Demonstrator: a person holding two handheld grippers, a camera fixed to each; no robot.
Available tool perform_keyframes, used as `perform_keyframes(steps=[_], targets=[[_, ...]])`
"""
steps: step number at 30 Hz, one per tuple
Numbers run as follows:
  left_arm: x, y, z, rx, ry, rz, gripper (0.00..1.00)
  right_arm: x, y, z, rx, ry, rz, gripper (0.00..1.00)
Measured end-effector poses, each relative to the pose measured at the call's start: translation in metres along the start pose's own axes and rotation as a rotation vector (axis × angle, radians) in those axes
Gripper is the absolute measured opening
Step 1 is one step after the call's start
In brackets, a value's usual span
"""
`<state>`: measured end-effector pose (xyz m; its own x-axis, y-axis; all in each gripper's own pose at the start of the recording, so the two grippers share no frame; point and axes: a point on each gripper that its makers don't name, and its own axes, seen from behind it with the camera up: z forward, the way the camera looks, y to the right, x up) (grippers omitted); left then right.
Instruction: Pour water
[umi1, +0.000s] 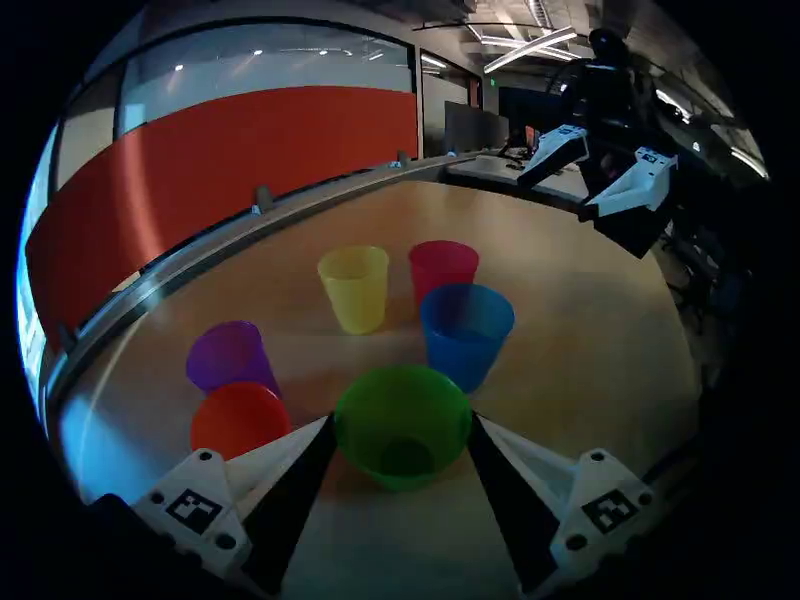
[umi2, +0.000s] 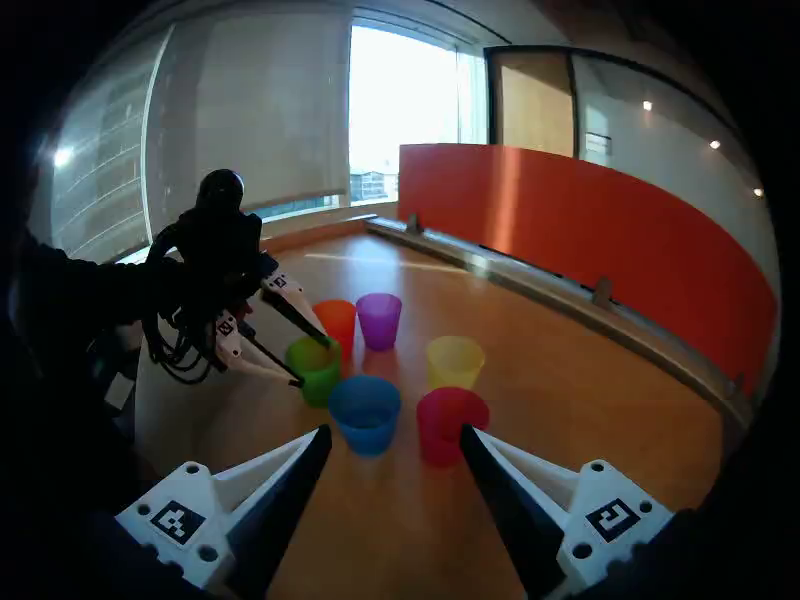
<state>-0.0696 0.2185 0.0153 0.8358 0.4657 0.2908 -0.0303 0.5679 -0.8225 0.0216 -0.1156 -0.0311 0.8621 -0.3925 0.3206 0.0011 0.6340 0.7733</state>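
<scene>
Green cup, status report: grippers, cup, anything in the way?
Left gripper open, jaws astride green cup. Right gripper open, empty. Cup upright, looks empty. Blue cup and orange cup close beside it.

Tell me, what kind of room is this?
Probably an office meeting room: a big wooden table, an orange divider panel along its edge, large windows, and ceiling strip lights.

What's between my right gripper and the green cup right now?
The blue cup stands directly between the right gripper and the green cup in the right gripper view; the pink cup sits just beside that line.
</scene>
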Motion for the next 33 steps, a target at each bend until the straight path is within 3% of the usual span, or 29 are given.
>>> perform_keyframes(steps=[15,33], targets=[[0.019,-0.006,-0.025,0.021,0.057,-0.017,0.89,-0.005,-0.007,0.011,0.011,-0.011,-0.016,0.99],[0.032,-0.011,-0.059,0.065,0.116,-0.015,0.89,-0.012,-0.024,0.051,0.051,-0.039,-0.049,0.99]])
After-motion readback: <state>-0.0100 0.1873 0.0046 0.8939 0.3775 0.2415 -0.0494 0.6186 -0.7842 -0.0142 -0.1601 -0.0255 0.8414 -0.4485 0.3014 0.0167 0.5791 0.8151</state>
